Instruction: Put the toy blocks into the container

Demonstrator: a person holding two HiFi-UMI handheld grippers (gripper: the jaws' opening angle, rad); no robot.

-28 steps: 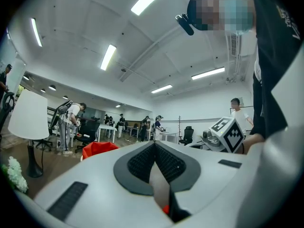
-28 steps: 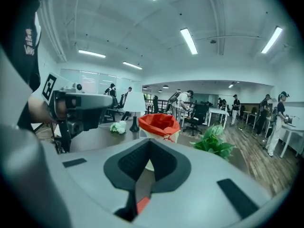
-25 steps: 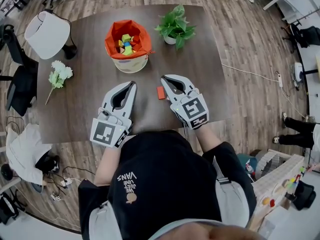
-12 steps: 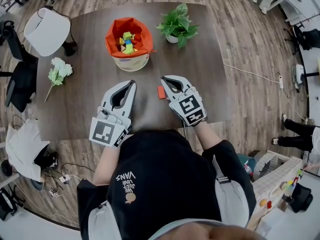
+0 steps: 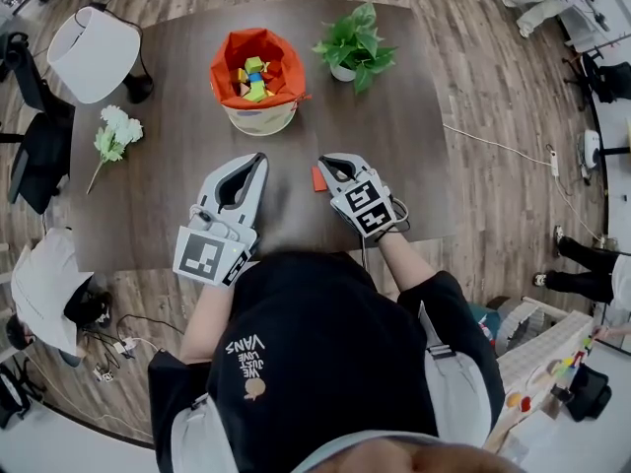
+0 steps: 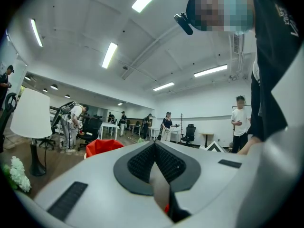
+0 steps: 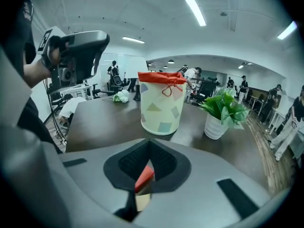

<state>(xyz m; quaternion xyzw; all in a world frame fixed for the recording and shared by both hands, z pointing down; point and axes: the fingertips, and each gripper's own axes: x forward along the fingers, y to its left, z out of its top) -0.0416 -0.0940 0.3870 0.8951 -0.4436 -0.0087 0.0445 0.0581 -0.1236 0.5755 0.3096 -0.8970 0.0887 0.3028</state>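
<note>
Your right claw is closed and empty, its tip just beside the block; your left claw is closed too. You're on the reach for pickup, I'd say: open the jaws, then close across its narrow width. The block lies flat on the worktop, on your side of the container, long axis pointing roughly toward it.

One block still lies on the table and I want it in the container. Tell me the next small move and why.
Probably open the right claw. Its jaws are shut, and the red block lies ungripped on the table just by its tip. Once open, it could straddle the block, close on it and carry it to the container.
</note>
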